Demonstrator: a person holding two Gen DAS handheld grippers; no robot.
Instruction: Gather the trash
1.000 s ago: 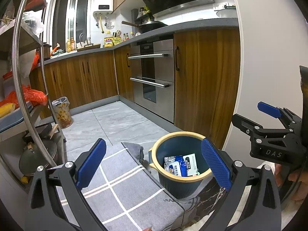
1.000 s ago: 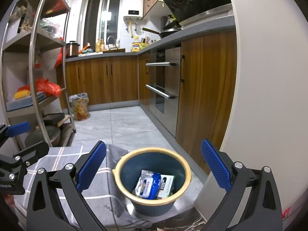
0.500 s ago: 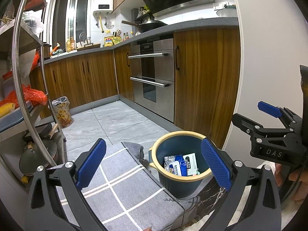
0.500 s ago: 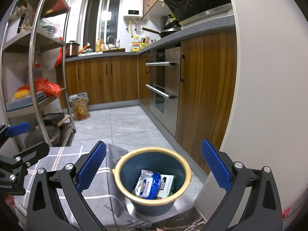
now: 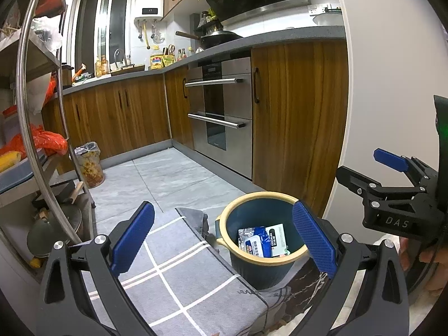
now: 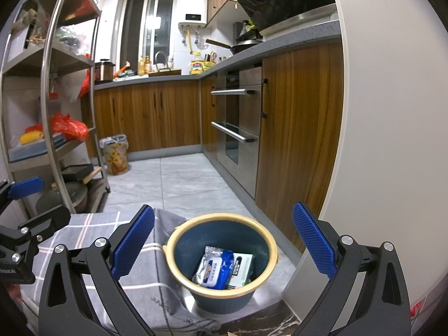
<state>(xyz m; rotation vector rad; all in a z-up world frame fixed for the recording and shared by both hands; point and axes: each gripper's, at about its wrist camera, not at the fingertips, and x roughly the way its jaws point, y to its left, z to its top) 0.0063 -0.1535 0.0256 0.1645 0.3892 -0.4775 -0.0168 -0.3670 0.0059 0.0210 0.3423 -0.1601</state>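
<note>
A dark blue trash bin with a cream rim (image 5: 253, 200) (image 6: 179, 233) stands on a dark marble surface. Inside lie a blue and silver wipes packet (image 5: 253, 242) (image 6: 214, 268) and a white and green packet (image 5: 275, 236) (image 6: 240, 266). My left gripper (image 5: 224, 235) is open and empty, just above and in front of the bin. My right gripper (image 6: 224, 240) is open and empty, over the bin; it also shows at the right of the left wrist view (image 5: 392, 190). The left gripper shows at the left edge of the right wrist view (image 6: 25, 218).
A grey checked cloth (image 5: 173, 266) (image 6: 84, 232) lies left of the bin. A metal shelf rack (image 6: 47, 106) stands at left. Wood cabinets and an oven (image 5: 221, 114) line the right, beside a white wall (image 5: 392, 84). A second lined bin (image 6: 116, 154) stands on the floor.
</note>
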